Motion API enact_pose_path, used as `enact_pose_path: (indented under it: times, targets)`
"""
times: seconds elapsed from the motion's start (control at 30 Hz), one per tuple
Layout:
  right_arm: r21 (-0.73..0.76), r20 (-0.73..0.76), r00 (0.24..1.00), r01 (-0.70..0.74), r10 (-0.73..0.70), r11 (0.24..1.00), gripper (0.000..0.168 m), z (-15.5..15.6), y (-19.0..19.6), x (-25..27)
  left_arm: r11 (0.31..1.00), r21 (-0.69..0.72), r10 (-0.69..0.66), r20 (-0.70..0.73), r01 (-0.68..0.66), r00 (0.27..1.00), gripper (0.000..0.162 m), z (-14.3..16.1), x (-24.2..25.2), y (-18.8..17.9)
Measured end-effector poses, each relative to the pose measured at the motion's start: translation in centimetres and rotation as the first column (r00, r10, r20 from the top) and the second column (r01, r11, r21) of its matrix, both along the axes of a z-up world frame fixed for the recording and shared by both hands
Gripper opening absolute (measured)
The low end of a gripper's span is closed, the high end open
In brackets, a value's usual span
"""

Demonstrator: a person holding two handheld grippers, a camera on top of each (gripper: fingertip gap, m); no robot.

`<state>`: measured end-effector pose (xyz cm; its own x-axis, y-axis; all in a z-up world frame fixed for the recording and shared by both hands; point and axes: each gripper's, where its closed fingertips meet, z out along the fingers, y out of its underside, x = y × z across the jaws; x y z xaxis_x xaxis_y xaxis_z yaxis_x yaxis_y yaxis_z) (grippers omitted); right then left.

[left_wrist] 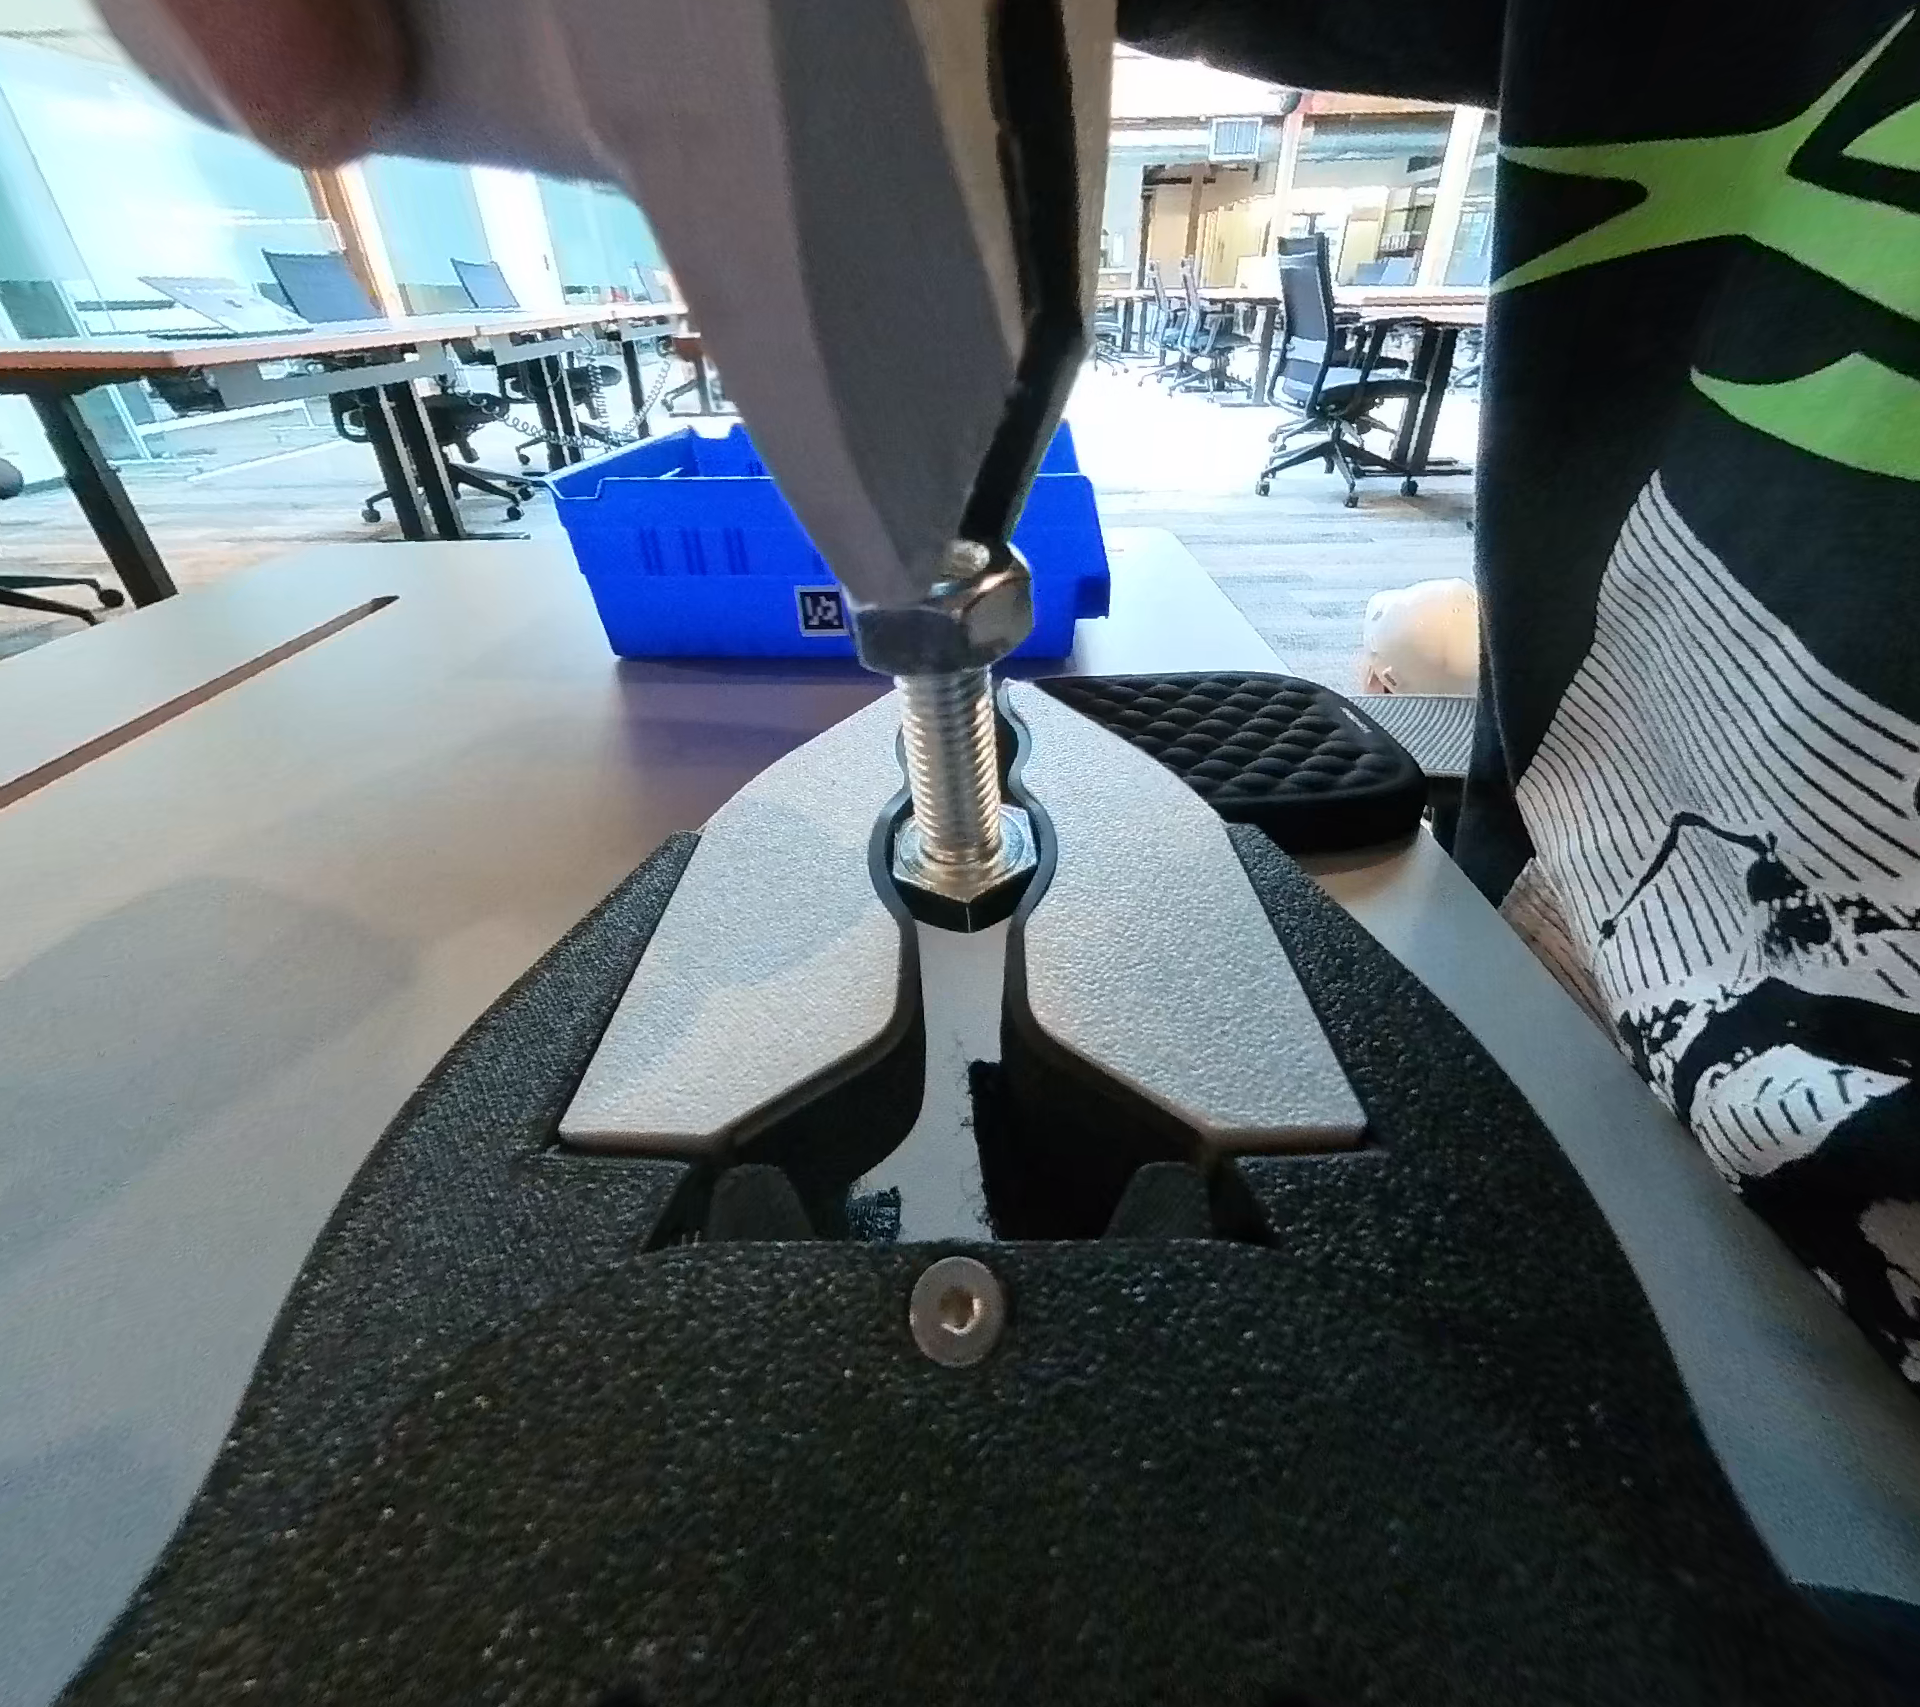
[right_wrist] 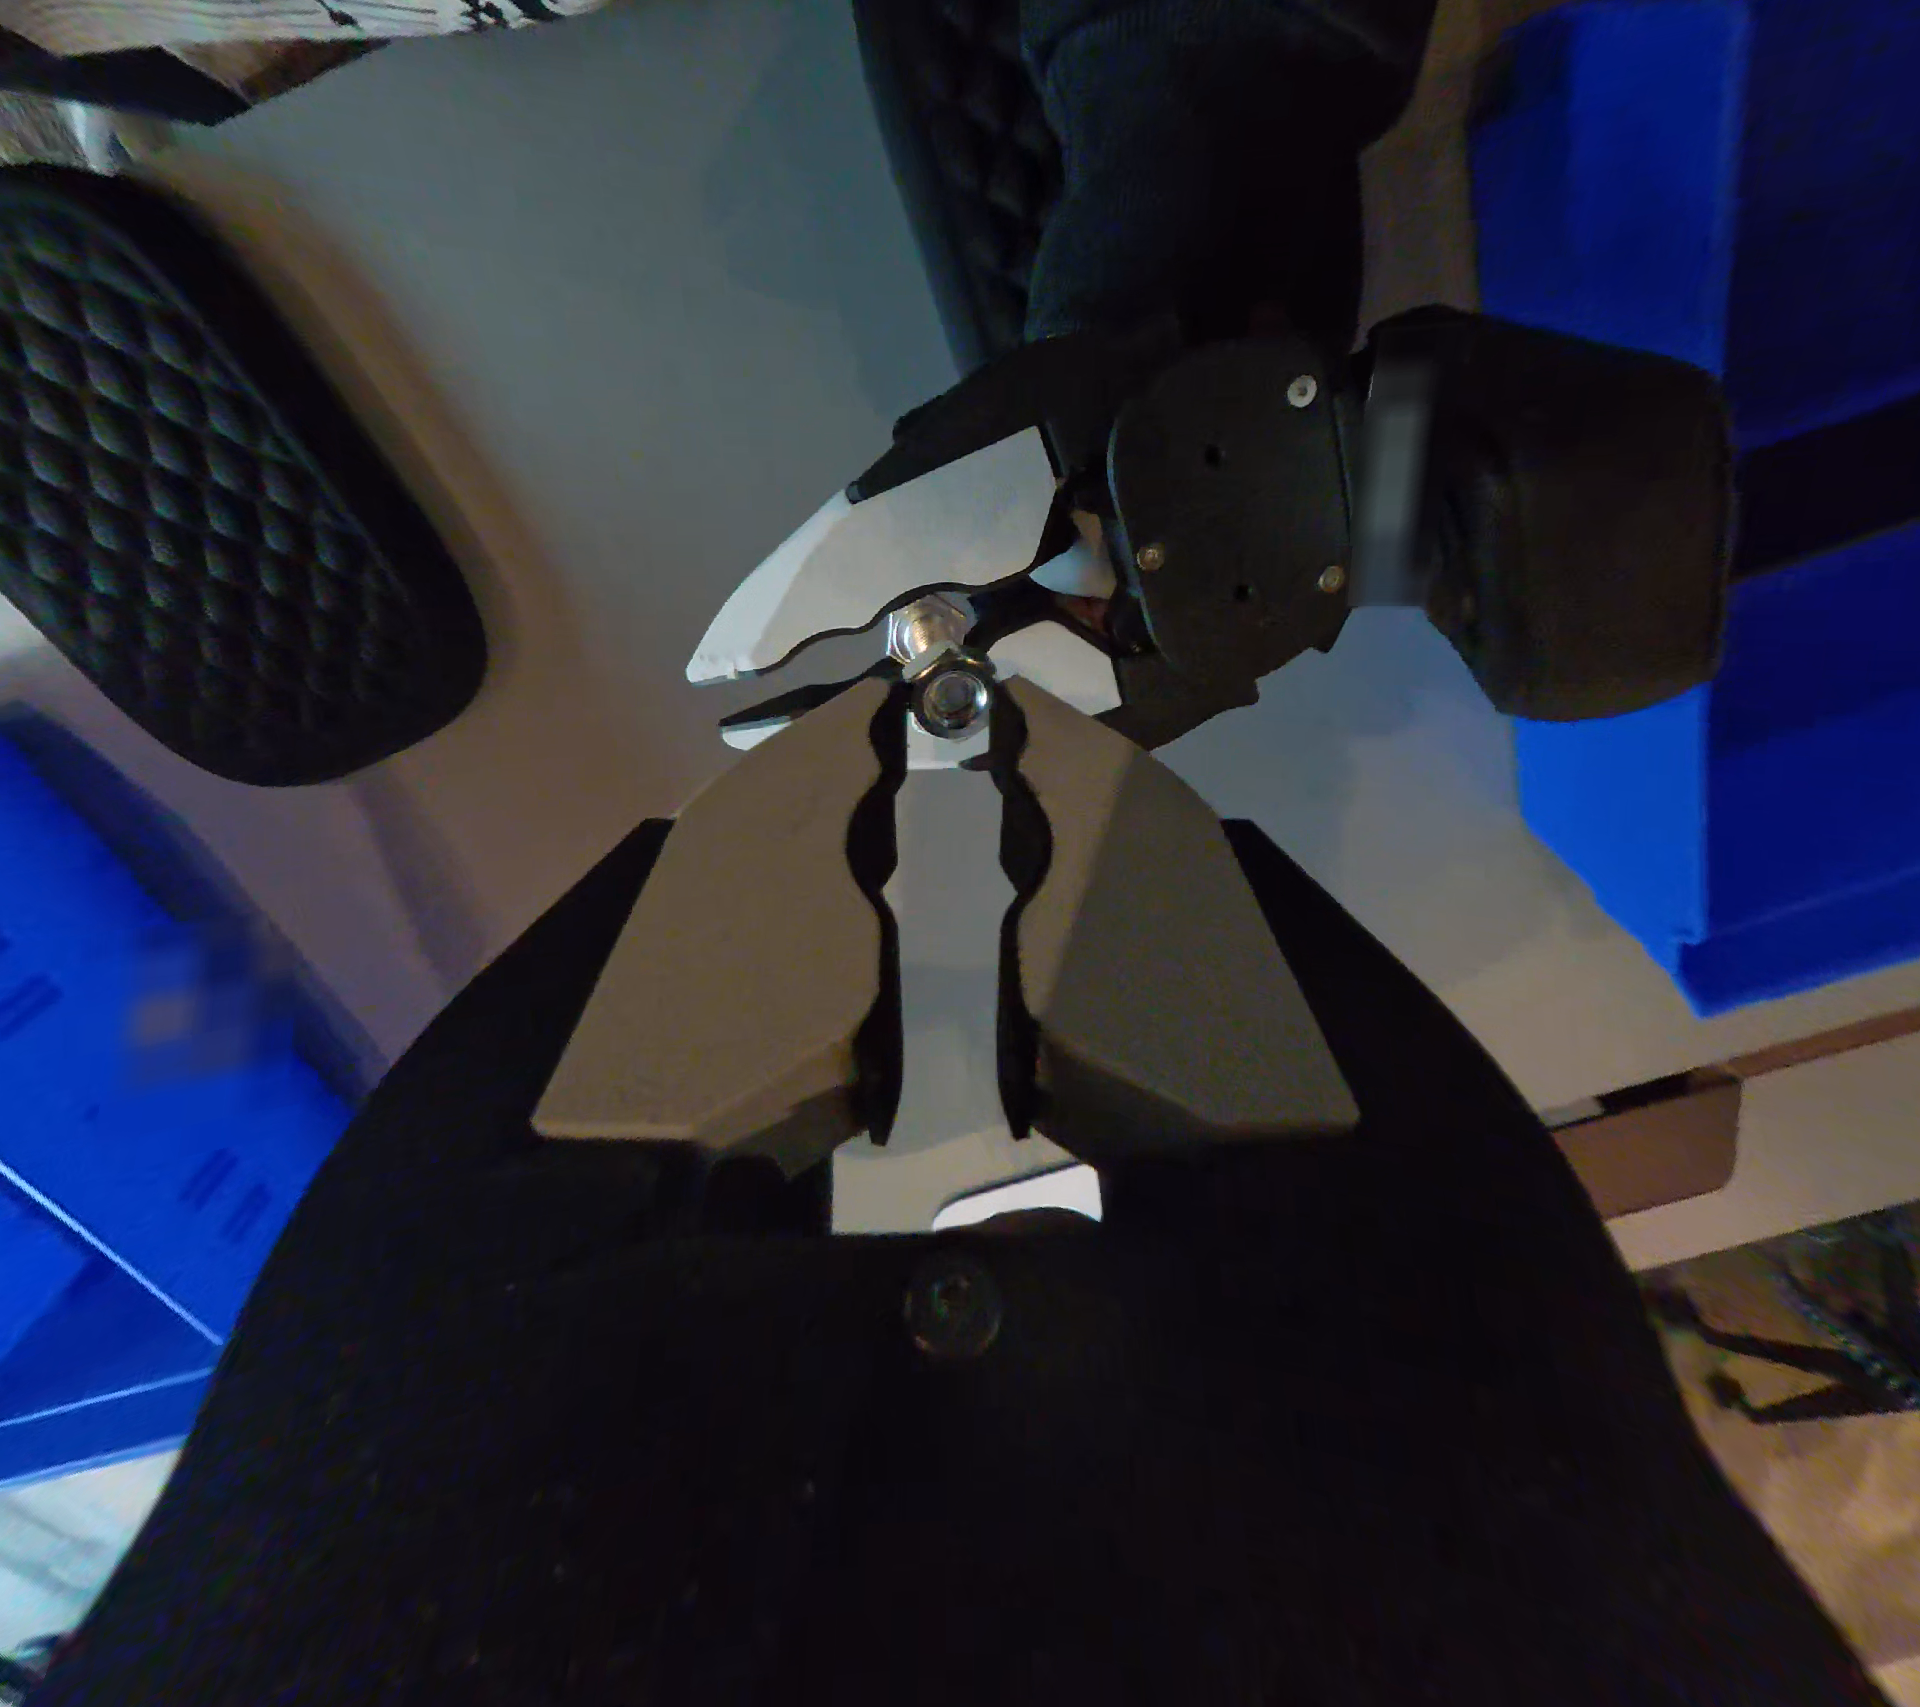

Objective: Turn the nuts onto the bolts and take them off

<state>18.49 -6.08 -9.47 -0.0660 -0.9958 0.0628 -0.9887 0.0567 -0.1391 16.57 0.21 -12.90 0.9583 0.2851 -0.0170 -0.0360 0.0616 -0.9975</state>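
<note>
A silver bolt (left_wrist: 951,764) stands upright with its thread up. My left gripper (left_wrist: 958,707) is shut on its hex head (left_wrist: 961,873), which sits in a notch between the fingers. A silver nut (left_wrist: 940,618) sits at the top of the thread. My right gripper (left_wrist: 935,582) comes down from above and is shut on that nut. In the right wrist view I look down along my right gripper (right_wrist: 948,696) onto the nut (right_wrist: 948,701), with the left gripper (right_wrist: 790,618) below it, pointing left.
A blue bin (left_wrist: 707,556) stands on the grey table (left_wrist: 312,826) behind the bolt. More blue bins (right_wrist: 1662,203) lie at the sides. Black padded wrist rests (left_wrist: 1226,753) lie near the table edge. The person's dark shirt (left_wrist: 1714,410) fills the right. Tip to tip, the grippers are about 7 centimeters apart.
</note>
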Motion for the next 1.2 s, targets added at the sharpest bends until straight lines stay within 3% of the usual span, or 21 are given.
enact_pose_path:
  times: [0.17,0.3,0.63,0.83,0.97,1.1,1.2]
  targets:
    - [0.037,-0.007,0.978,0.208,-0.208,0.977,0.006,-0.2,0.6,-0.1,1.000,0.000,0.003,-0.001,-0.003,1.000,0.011,0.0,0.0,0.0]
    - [0.043,-0.018,0.957,0.289,-0.288,0.956,0.008,-0.3,1.0,0.1,1.000,-0.017,-0.003,-0.005,0.003,1.000,0.011,-0.2,0.1,0.2]
    - [0.012,-0.016,0.987,0.161,-0.161,0.987,0.026,-0.1,0.5,-0.6,1.000,-0.012,-0.003,-0.007,0.003,1.000,0.010,-0.2,0.1,0.0]
    - [0.028,0.014,0.993,0.119,-0.119,0.993,0.017,-0.3,0.2,-0.2,1.000,-0.012,-0.007,-0.008,0.007,1.000,0.010,-0.2,0.1,0.0]
    - [0.046,0.010,0.979,0.202,-0.203,0.978,0.017,-0.3,0.2,-0.3,1.000,-0.011,-0.003,-0.006,0.003,1.000,0.011,-0.2,0.0,-0.1]
    - [0.072,-0.015,0.875,0.484,-0.484,0.872,0.017,-0.4,0.3,-0.3,1.000,-0.012,0.002,-0.007,-0.002,1.000,0.010,-0.2,-0.1,-0.1]
    - [0.083,-0.029,0.665,0.745,-0.746,0.661,0.016,-0.6,0.5,-0.3,1.000,-0.022,0.003,-0.008,-0.003,1.000,0.011,-0.3,-0.1,-0.1]
